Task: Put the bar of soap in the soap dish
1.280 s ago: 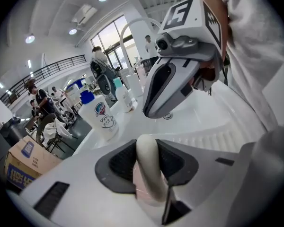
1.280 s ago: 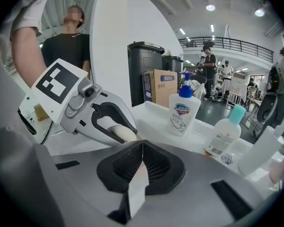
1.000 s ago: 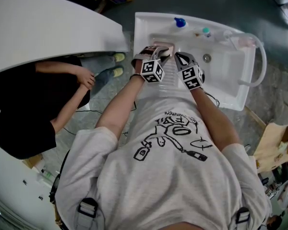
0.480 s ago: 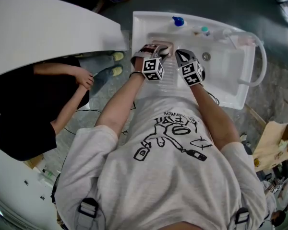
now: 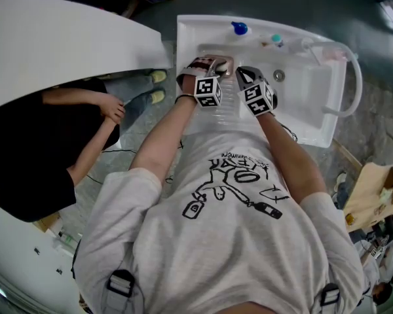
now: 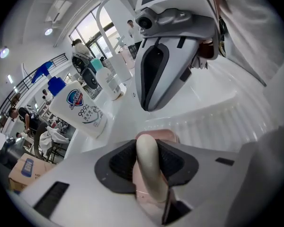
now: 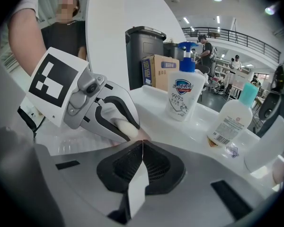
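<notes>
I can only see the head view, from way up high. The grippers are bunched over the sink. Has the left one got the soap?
Observer: Yes. In the left gripper view, the left gripper is shut on a pale bar of soap standing on edge between its jaws.
Operator: Where's the dish it goes in?
Observer: The pink soap dish lies right under the soap. I cannot tell whether they touch.
Operator: Is the other gripper holding something too?
Observer: No. The right gripper view shows the right gripper with its jaws pressed together and nothing between them.
</notes>
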### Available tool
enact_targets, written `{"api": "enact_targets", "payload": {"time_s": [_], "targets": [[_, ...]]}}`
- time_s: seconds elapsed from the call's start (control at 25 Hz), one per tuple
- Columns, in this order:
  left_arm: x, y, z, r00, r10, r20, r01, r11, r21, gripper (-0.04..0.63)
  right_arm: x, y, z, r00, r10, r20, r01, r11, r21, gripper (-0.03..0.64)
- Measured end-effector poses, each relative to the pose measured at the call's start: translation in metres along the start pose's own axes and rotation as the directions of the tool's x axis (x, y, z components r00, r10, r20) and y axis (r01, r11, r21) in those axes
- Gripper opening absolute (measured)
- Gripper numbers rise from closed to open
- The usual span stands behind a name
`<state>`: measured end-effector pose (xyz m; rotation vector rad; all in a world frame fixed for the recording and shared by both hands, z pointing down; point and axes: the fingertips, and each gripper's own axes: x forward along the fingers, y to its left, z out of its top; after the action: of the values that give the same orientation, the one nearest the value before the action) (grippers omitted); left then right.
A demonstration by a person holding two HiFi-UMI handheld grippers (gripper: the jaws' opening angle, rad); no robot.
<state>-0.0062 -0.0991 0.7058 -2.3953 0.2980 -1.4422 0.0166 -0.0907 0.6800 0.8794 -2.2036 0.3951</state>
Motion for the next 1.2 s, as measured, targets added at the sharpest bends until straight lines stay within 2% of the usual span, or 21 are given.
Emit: {"api": "enact_targets", "payload": {"time_s": [0.28, 0.8, 1.08, 1.2], "targets": [[0.01, -0.001, -0.001, 0.999, 0.007, -0.041, -0.004, 0.998, 0.06, 0.126, 0.0, -0.001, -0.001, 1.0, 0.008, 0.002, -0.008, 1.0, -0.004, 0.023], [0.013, -0.009, 0.002, 0.996, -0.059, -0.072, 0.061, 0.998, 0.026, 0.127, -0.001, 0.002, -0.002, 1.0, 0.022, -0.007, -0.022, 1.0, -0.009, 0.023], [0.016, -0.011, 0.001, 0.997, -0.04, -0.067, 0.042, 0.999, 0.024, 0.132, 0.0, 0.004, -0.008, 1.0, 0.026, -0.013, -0.026, 1.0, -0.007, 0.023], [0.015, -0.012, 0.006, 0.997, -0.056, -0.057, 0.057, 0.998, 0.017, 0.132, 0.0, 0.004, -0.009, 1.0, 0.025, -0.015, -0.025, 1.0, -0.006, 0.023]]}}
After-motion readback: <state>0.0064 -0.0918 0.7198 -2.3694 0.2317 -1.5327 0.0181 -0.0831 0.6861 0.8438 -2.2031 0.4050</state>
